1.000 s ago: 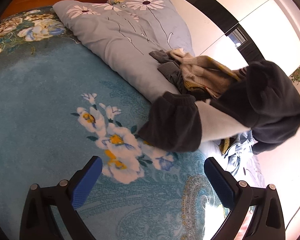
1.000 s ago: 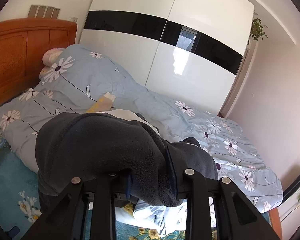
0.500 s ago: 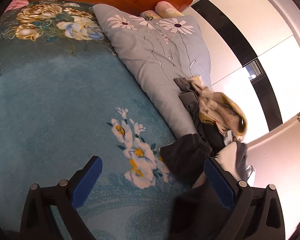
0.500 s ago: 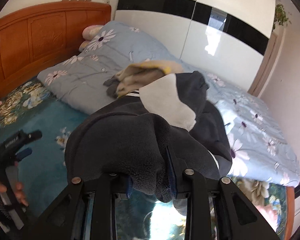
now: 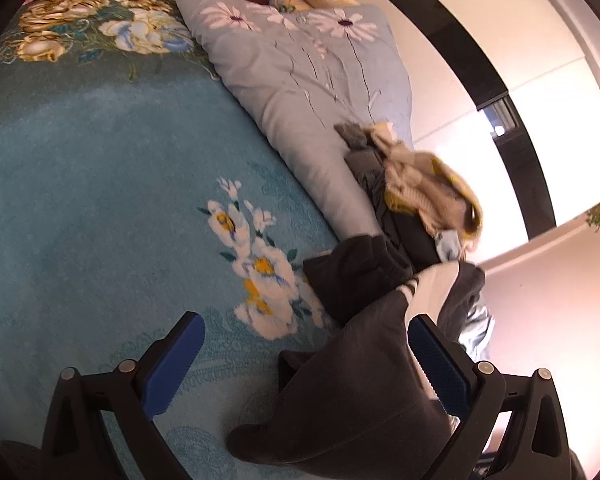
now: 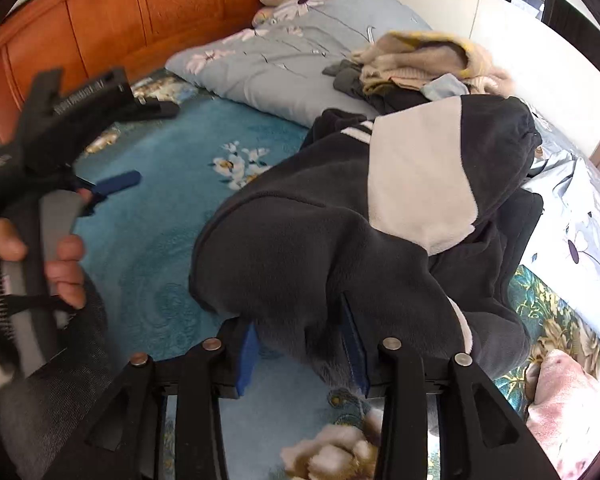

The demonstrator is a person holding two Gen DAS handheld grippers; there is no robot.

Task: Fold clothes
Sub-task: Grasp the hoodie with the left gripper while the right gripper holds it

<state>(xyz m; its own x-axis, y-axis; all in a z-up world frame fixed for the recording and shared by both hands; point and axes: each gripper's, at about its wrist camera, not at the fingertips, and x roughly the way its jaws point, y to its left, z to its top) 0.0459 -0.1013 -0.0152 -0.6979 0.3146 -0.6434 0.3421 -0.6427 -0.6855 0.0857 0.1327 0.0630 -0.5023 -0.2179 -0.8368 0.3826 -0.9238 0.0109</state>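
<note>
A dark grey fleece top with a white panel [image 6: 380, 208] hangs from my right gripper [image 6: 302, 354], which is shut on its fabric just above the teal blanket. In the left wrist view the same top [image 5: 360, 392] drapes across the bottom right, in front of my right finger. My left gripper [image 5: 304, 360] is open and empty over the blanket; it also shows in the right wrist view [image 6: 80, 120], held in a hand at the left. A pile of clothes, beige and yellow on dark [image 5: 416, 188], lies on the duvet.
The teal floral blanket [image 5: 100, 200] covers the bed. A pale blue daisy duvet [image 5: 300, 68] lies along its far side, below the wooden headboard [image 6: 140, 16]. A white and black wardrobe [image 5: 500, 72] stands behind. A pink item [image 6: 568, 408] lies at the lower right.
My right gripper has carried the fleece top off the duvet and down over the teal blanket. The top has come in between my left gripper's fingers' view. The left gripper stays open.
</note>
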